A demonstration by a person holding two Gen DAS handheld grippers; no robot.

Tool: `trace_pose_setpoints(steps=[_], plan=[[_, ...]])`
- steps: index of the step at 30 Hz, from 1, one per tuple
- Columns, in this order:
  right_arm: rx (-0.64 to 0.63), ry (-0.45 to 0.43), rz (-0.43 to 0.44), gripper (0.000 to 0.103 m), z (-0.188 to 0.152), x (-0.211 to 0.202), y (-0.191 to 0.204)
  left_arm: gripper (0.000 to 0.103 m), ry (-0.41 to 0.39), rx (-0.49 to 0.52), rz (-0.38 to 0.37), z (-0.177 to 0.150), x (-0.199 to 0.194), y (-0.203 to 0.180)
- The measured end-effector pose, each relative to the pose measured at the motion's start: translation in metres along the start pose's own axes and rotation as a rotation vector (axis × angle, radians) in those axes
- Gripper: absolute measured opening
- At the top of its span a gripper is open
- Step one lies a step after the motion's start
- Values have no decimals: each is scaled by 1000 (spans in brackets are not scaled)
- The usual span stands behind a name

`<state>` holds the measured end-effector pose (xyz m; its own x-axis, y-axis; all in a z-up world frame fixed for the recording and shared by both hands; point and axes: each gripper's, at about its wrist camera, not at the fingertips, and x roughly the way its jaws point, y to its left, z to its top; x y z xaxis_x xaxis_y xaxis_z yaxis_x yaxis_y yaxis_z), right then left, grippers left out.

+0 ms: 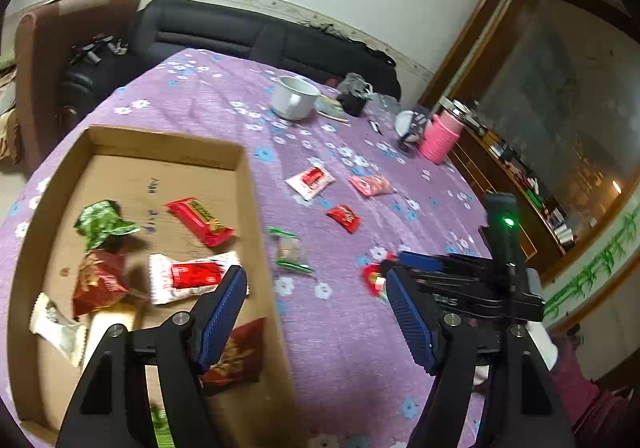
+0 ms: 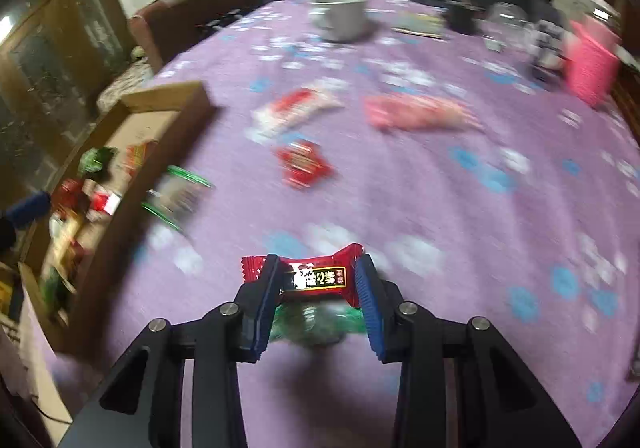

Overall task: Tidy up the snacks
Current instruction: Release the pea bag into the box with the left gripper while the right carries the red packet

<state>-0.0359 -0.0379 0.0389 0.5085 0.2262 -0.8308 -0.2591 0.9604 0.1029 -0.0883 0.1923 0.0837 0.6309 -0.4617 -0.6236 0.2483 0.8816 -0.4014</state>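
The right gripper (image 2: 316, 288) is clamping a red candy (image 2: 316, 275) between its blue pads, holding it above the purple tablecloth (image 2: 440, 188). The left gripper (image 1: 316, 288) is hanging wide open with nothing in it, over the right edge of the cardboard box (image 1: 256, 208), where several snacks are already sitting. More wrappers are lying loose on the cloth.

Left gripper (image 1: 316, 288), fingers (image 1: 224, 312) spread, hovers over the box (image 1: 256, 208) edge. Box at 9 o'clock holds wrapped snacks (image 1: 188, 276); loose snacks (image 1: 343, 217) at 1 o'clock; mug (image 1: 294, 97) at 12 o'clock on the surface (image 1: 340, 348).
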Motion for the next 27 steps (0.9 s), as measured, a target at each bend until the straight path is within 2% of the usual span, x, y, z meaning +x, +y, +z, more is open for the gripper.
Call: trace_pose_setpoints(steps=[2,5,7,9,14,16,18,20,21,23,24,25,27], plan=[[30,0,-37,36,-10,-11,-23,76,8,15,-11,-2,3,-8],[110,-31,27,39,-22,-28,-58,76,31,43,-30,-5,13,-23],[163,-62,49,55,-29,-36,-77,76,49,56,-39,-8,20,-31],[192,-72,53,57,-33,-40,-87,76,73,69,-47,-11,29,-40],[194,-31,118,57,-35,-26,-78,76,133,90,-40,-15,53,-59],[192,-35,112,61,-27,-21,-70,76,161,119,-45,-18,62,-72],[192,-26,121,62,-19,-14,-63,76,191,168,-48,-24,73,-90],[172,-19,95,62,-12,-8,-55,76,208,198,-47,-30,81,-101],[132,-13,64,61,-7,-4,-47,76,219,211,-47,-33,85,-106],[58,-13,19,29,-3,0,-35,76,245,216,-56,-38,94,-112],[41,-16,16,17,-4,1,-34,76,253,218,-58,-40,97,-114],[40,-20,32,13,-5,0,-34,76,263,225,-59,-42,100,-116],[68,-42,43,13,-7,-2,-43,75,276,242,-57,-46,104,-120]])
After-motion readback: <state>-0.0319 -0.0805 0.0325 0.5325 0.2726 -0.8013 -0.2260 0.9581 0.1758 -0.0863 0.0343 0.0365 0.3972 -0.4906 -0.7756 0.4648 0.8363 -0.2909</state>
